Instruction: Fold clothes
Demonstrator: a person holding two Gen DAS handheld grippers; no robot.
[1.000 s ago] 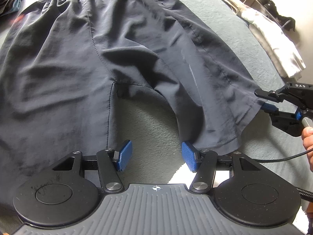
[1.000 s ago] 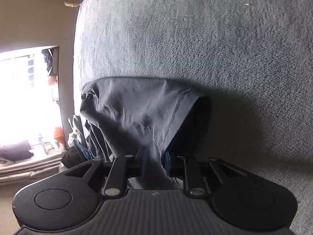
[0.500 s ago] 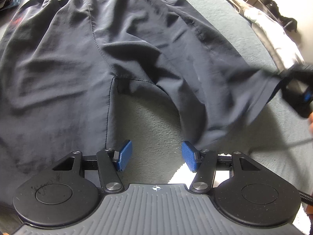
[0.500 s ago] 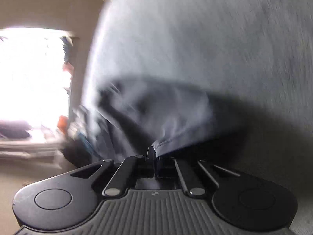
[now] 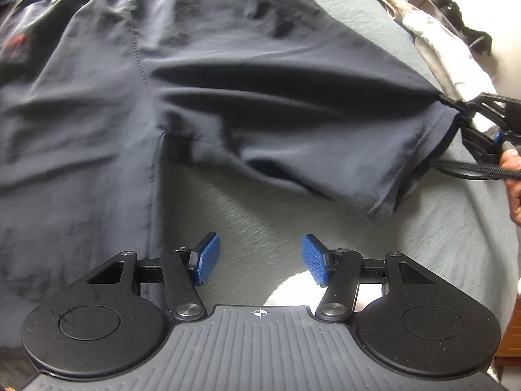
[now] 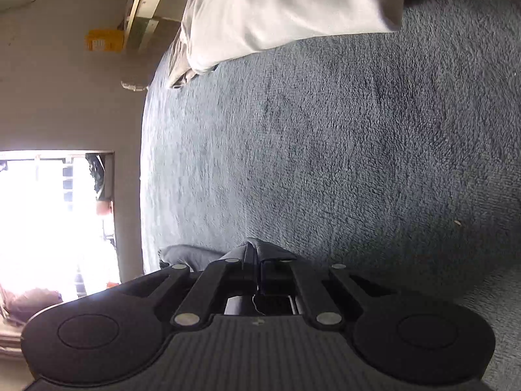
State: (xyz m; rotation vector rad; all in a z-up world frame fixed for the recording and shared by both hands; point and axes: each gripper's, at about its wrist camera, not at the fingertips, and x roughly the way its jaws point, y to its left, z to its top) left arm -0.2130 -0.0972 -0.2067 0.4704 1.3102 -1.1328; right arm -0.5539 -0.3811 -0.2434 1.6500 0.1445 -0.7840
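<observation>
Dark navy shorts lie spread on a grey fleece blanket, waistband at the far side. My left gripper hovers open over bare blanket between the two legs, its blue pads apart with nothing between them. At the right edge my right gripper is shut on the hem of the right leg and holds that leg stretched out sideways. In the right wrist view the same gripper has its jaws pressed together on a small fold of dark cloth; most of the shorts are hidden behind it.
White folded cloth lies along the blanket's far right edge, and shows as a white cloth in the right wrist view. A hand and a black cable sit at the right. A bright window and wall flank the bed.
The right gripper closed on the right leg's hem and pulled it out to the right, swinging that leg away from the left gripper. The left gripper stayed in place, open.
</observation>
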